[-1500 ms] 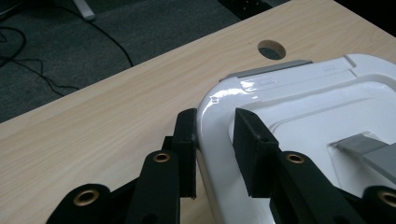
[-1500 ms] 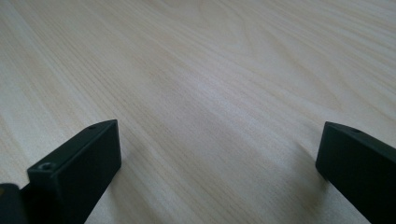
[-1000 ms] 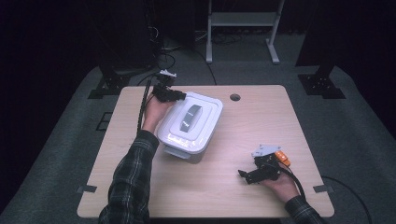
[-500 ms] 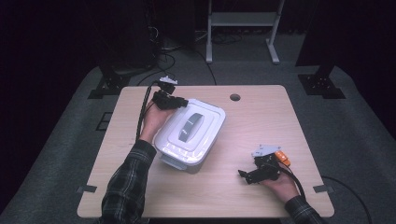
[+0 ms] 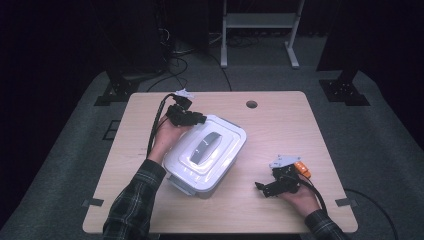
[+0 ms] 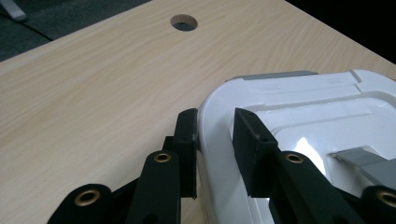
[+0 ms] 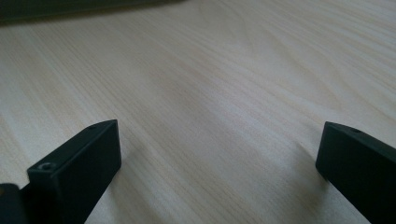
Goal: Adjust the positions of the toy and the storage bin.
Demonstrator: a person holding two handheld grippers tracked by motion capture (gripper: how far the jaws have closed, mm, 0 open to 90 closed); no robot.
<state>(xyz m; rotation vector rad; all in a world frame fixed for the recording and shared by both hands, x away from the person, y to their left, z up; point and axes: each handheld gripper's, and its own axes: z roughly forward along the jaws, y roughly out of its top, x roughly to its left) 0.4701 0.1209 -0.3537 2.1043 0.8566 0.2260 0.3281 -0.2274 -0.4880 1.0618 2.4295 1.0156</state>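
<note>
A white plastic box (image 5: 205,152) with a closed lid and a grey handle (image 5: 206,145) lies at the middle of the wooden table (image 5: 300,130). My left gripper (image 5: 189,117) is at the box's far left corner. In the left gripper view, the left gripper (image 6: 215,140) is shut on the lid's white rim (image 6: 217,116), with one jaw outside it and one on top. My right gripper (image 5: 275,186) rests low at the near right, apart from the box. In the right gripper view, the right gripper (image 7: 219,158) is wide open over bare wood.
A round cable hole (image 5: 251,104) sits near the table's far edge, also seen as the hole (image 6: 183,22). A grey latch (image 6: 275,74) lies on the lid's far side. Black stands and a white frame (image 5: 260,22) rise beyond the table.
The left gripper has pulled back toward the person and a little right, still on the rim. The box has shifted and turned with it. The right gripper has stayed put.
</note>
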